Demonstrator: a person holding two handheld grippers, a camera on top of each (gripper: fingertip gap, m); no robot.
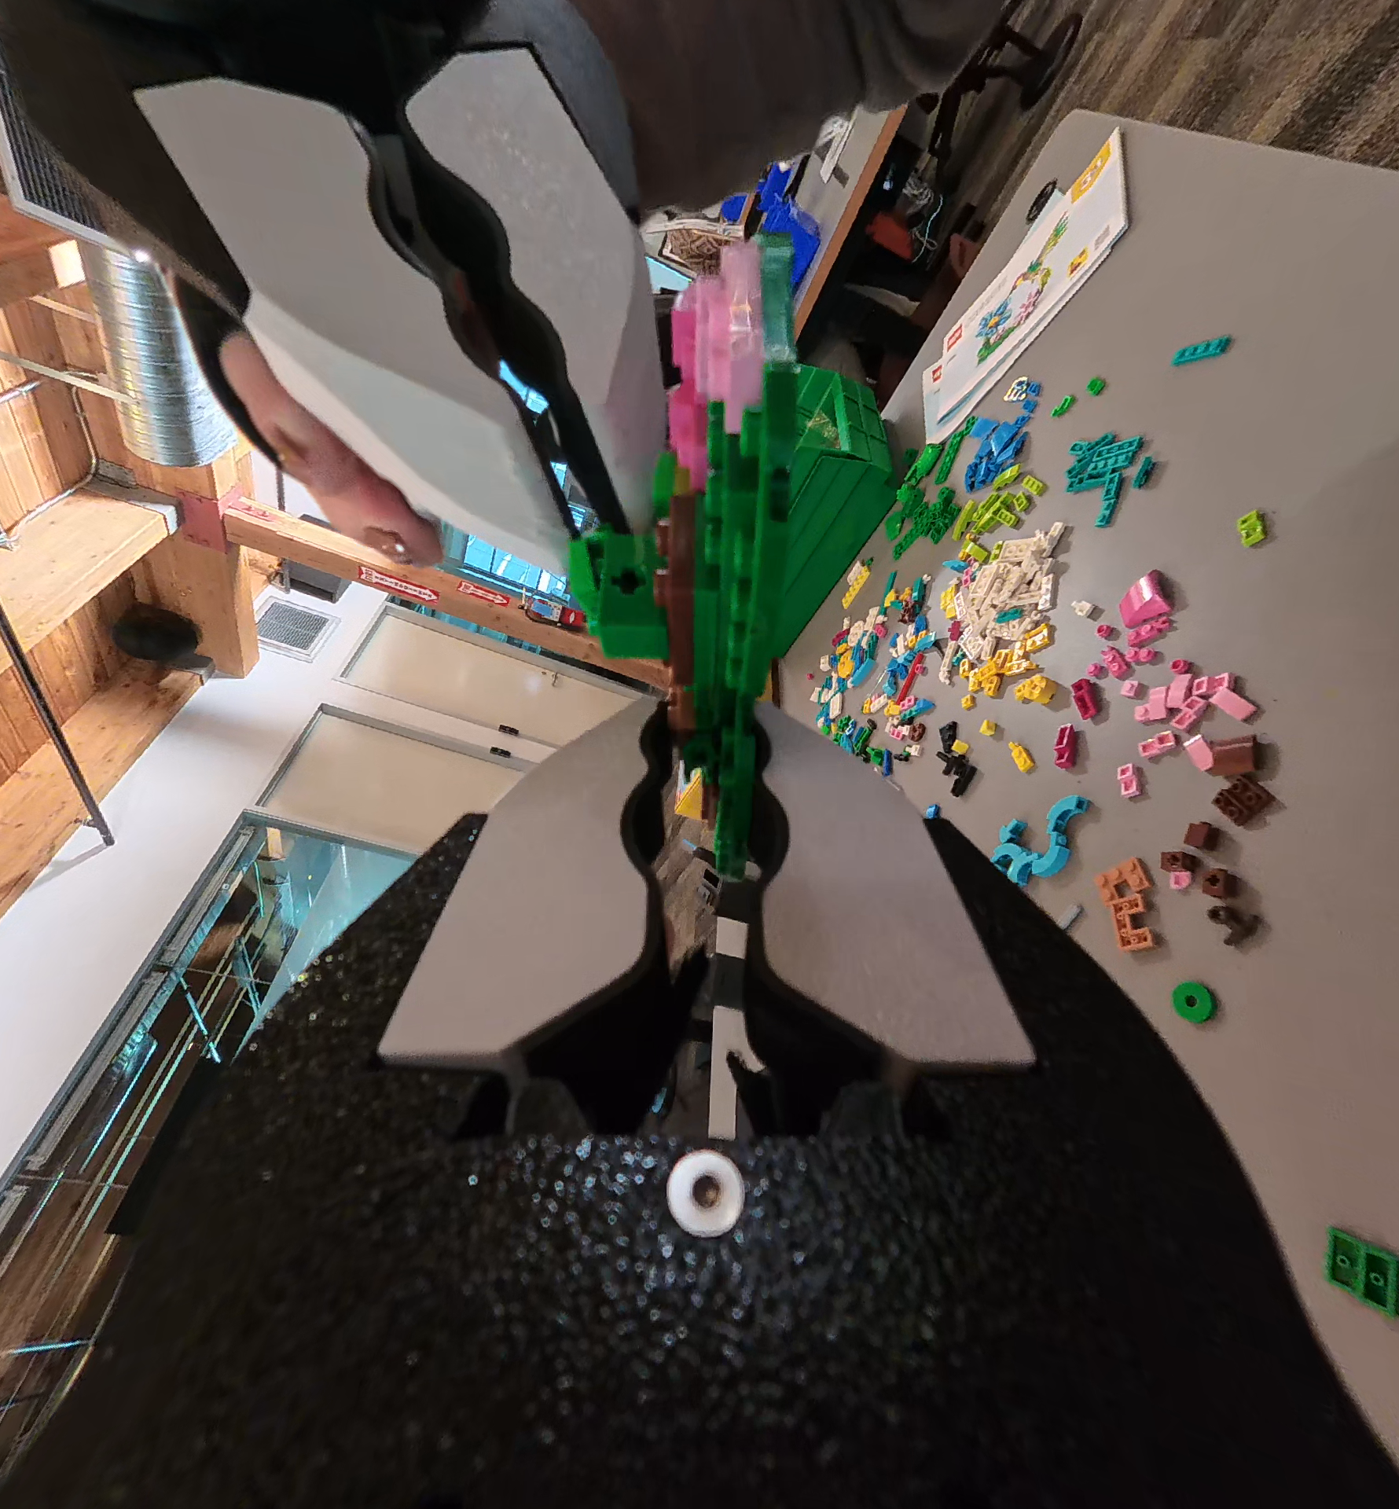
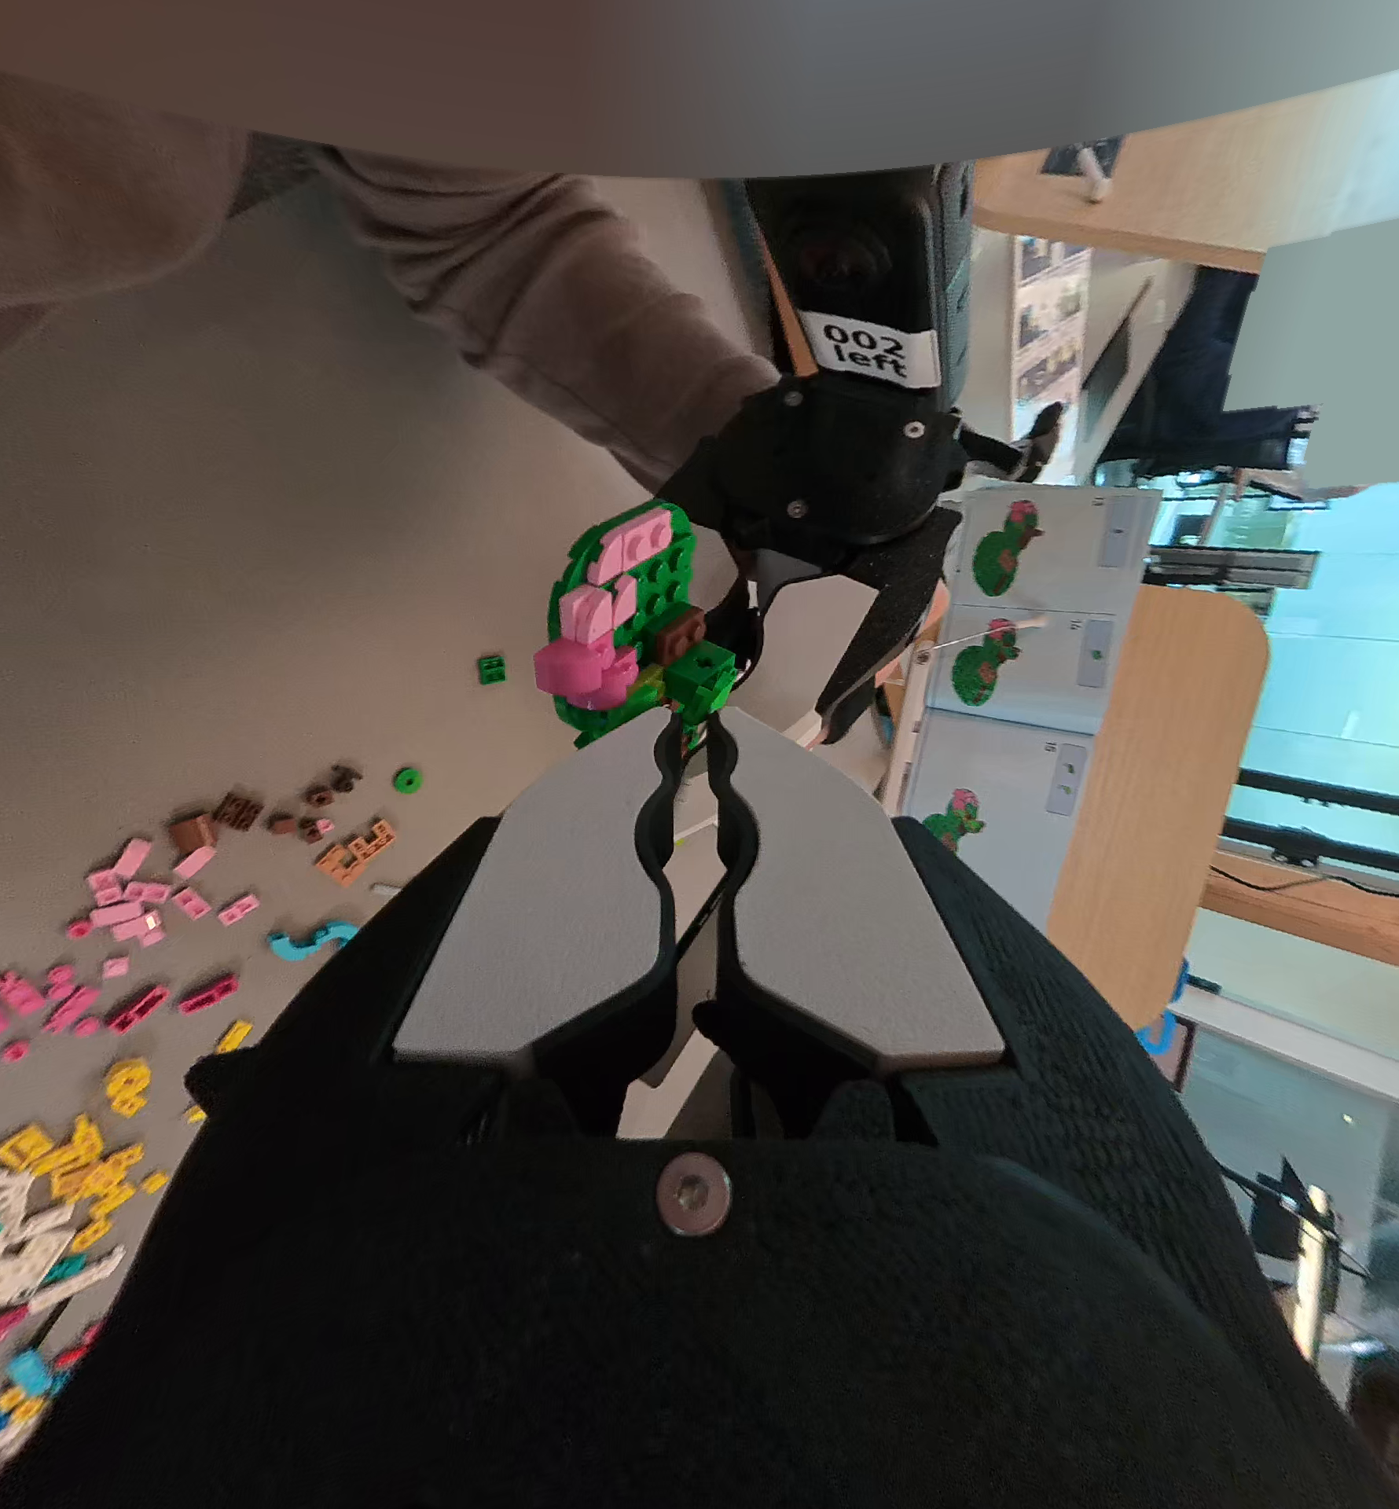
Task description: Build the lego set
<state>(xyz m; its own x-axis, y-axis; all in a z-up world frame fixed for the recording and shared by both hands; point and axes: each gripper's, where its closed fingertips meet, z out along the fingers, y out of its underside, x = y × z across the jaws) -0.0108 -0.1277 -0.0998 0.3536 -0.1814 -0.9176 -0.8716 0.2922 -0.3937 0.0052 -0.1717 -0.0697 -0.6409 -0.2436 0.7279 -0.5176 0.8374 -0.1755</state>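
Observation:
A flat green lego assembly (image 1: 733,588) with brown studs and a pink flower (image 1: 717,343) is held up in the air, above the table. My left gripper (image 1: 712,735) is shut on its lower edge. My right gripper (image 1: 598,531) reaches in from the upper left and is shut on a small green brick with a cross hole (image 1: 623,592), which sits against the assembly's face. In the right wrist view my right gripper (image 2: 692,725) pinches that green brick (image 2: 703,671) beside the round green assembly (image 2: 639,571) and its pink flower (image 2: 586,653).
On the grey table (image 1: 1333,408) lie loose bricks in white, yellow, blue and green (image 1: 998,604), and pink and brown ones (image 1: 1186,710). A green ring (image 1: 1193,1000), a green plate (image 1: 1363,1282), an open instruction booklet (image 1: 1031,278) and a green box (image 1: 835,482) are there too. Instruction pages (image 2: 1031,637) stand behind. There is about 5 centimeters between the tips of the two grippers.

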